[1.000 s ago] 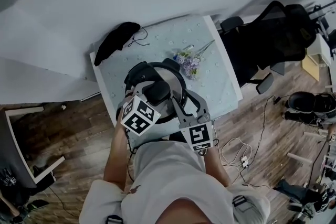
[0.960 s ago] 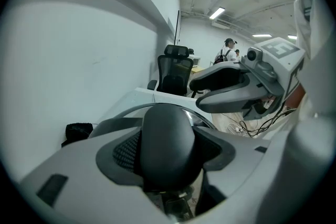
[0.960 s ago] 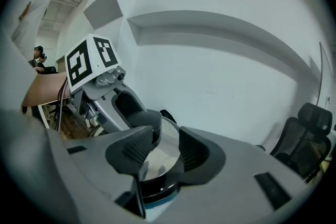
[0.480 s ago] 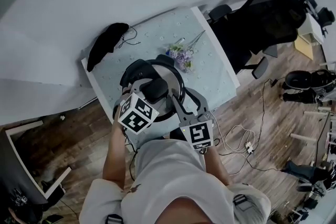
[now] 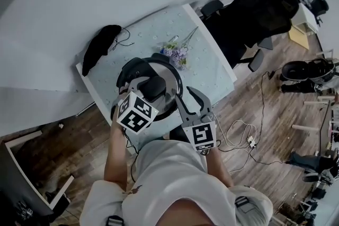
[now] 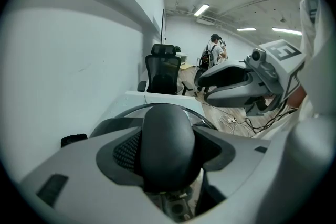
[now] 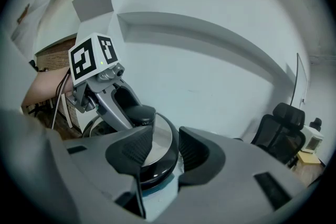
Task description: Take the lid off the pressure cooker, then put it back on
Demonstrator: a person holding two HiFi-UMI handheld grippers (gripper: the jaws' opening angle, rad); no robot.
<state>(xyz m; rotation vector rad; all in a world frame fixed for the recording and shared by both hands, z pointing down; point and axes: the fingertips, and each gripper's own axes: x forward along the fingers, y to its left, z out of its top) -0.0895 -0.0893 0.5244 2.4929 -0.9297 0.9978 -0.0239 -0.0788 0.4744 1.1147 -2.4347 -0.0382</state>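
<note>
The pressure cooker stands on a table with a pale blue cloth, its steel lid lying on top. My left gripper reaches down over the lid and is shut on the lid's black knob, which fills the gap between its pads. My right gripper hovers at the cooker's right rim, open, with nothing between its pads. In the right gripper view the lid shows beyond the gap. Whether the lid is seated or lifted a little I cannot tell.
A small bunch of flowers lies just behind the cooker on the right. A black cloth sits at the table's far left corner. A black office chair stands right of the table. Cables trail on the wooden floor.
The head view has swung, so table and cooker sit a little further left and up. The left gripper has rolled slightly on the knob. The right gripper stays beside the cooker.
</note>
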